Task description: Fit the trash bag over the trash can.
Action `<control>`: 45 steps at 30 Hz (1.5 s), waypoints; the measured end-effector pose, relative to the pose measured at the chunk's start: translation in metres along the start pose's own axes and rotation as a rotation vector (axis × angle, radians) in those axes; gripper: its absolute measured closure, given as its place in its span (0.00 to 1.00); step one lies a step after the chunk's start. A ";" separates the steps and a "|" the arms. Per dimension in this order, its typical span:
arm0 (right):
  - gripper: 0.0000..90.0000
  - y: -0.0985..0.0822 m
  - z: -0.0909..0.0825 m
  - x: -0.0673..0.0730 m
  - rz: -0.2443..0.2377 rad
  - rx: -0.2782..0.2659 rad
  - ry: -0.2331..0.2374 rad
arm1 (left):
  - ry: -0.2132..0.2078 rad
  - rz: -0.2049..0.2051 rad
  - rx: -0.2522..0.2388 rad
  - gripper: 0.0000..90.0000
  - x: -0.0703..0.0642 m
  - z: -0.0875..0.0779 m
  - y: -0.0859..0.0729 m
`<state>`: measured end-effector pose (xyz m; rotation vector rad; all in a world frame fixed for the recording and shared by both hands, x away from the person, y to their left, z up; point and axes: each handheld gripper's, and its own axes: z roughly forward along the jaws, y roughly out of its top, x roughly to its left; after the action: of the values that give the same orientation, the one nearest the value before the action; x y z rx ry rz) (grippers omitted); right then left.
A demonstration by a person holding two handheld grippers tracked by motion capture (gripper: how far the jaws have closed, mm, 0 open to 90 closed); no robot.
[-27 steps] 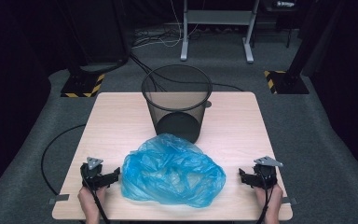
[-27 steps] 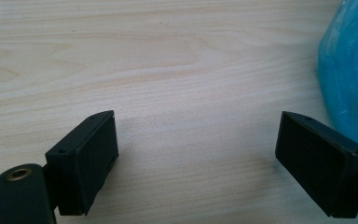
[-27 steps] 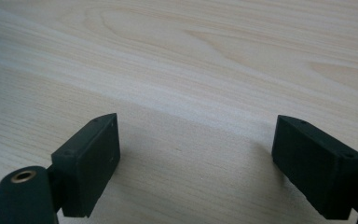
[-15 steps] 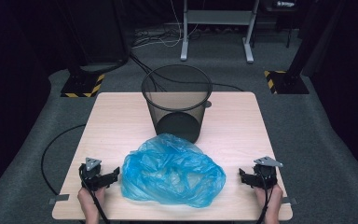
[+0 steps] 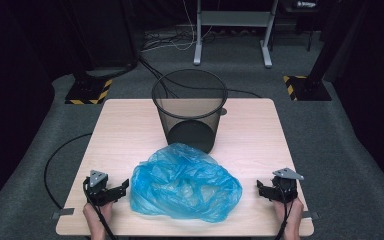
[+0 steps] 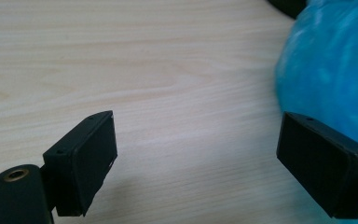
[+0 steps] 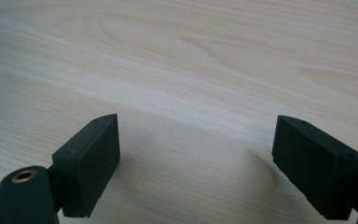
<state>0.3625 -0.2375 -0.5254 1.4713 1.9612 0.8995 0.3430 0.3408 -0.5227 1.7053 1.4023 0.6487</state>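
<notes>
Currently, my left hand-held gripper (image 5: 122, 186) and right hand-held gripper (image 5: 261, 188) rest released at 9 and 3 o'clock of the blue bag (image 5: 185, 182) on the worktop (image 5: 125, 125).

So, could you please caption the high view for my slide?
Blue plastic bag lying before a mesh bin, open left gripper and right gripper flanking it.

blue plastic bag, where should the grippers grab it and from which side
Probably by the crumpled edges of the blue plastic bag, one from each side. It lies in a loose, puffed heap on the table, so only folds at its rim offer something thin to pinch. The left gripper and right gripper already flank it, jaws open, pointing inward.
</notes>
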 end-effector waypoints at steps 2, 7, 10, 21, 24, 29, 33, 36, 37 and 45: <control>0.16 -0.001 -0.003 -0.001 0.010 -0.022 0.023 | -0.005 -0.005 -0.015 0.13 0.000 -0.003 0.000; 0.16 0.000 -0.018 0.005 0.021 -0.083 0.078 | -0.083 -0.065 -0.096 0.13 0.001 -0.018 -0.002; 0.17 0.002 -0.023 0.010 0.009 -0.105 0.086 | -0.128 -0.071 -0.144 0.13 -0.004 -0.028 -0.001; 0.17 0.017 -0.058 0.045 -0.064 -0.211 0.203 | -0.259 0.021 -0.218 0.12 -0.034 -0.047 0.009; 0.16 0.021 -0.062 0.056 -0.079 -0.235 0.250 | -0.275 0.034 -0.207 0.12 -0.039 -0.042 0.009; 0.17 0.022 -0.049 0.080 -0.126 -0.219 0.307 | -0.272 0.052 -0.161 0.18 -0.047 -0.026 0.003; 0.21 0.016 -0.036 0.090 -0.150 -0.197 0.324 | -0.254 0.049 -0.135 0.21 -0.047 -0.016 -0.001; 0.25 0.013 -0.032 0.092 -0.159 -0.198 0.316 | -0.243 0.046 -0.117 0.23 -0.046 -0.010 -0.001; 0.29 0.011 -0.029 0.094 -0.160 -0.193 0.307 | -0.234 0.040 -0.109 0.25 -0.046 -0.008 -0.001; 0.78 0.008 -0.018 0.098 -0.176 -0.185 0.286 | -0.192 0.056 -0.030 0.84 -0.050 0.008 0.002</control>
<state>0.3277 -0.1448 -0.5091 1.0966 2.1030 1.2281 0.3376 0.2903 -0.5197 1.7393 1.2097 0.5187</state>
